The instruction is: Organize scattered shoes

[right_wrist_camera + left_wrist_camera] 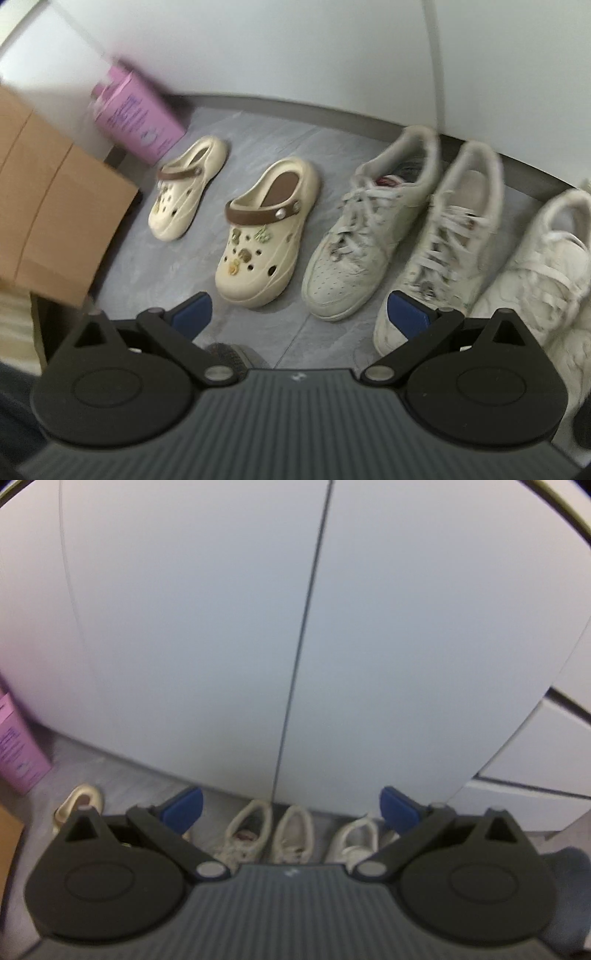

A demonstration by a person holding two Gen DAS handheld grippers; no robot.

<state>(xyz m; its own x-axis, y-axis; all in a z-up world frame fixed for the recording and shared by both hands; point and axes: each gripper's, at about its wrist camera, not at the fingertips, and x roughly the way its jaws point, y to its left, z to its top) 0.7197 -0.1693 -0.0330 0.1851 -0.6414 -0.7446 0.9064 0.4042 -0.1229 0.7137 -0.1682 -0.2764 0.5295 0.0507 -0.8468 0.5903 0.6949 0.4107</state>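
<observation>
Both my grippers, left gripper (291, 806) and right gripper (299, 314), spread wide and empty; cream clogs (267, 229), worn white lace-up sneakers (373, 229) lined along grey floor's (221, 110) wall edge; risk: low sweep knocks row askew.

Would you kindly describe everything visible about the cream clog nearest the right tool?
The nearer cream clog looks like moulded foam or rubber, with a thick platform sole. A brown heel strap lies folded forward across the top, fixed by a pale rivet, and the footbed inside looks brown. Round vent holes dot the toe, several holding small charms. It stands upright on the grey floor, toe toward the camera, between its mate and a white sneaker, touching neither. The open right tool is clear of it.
</observation>
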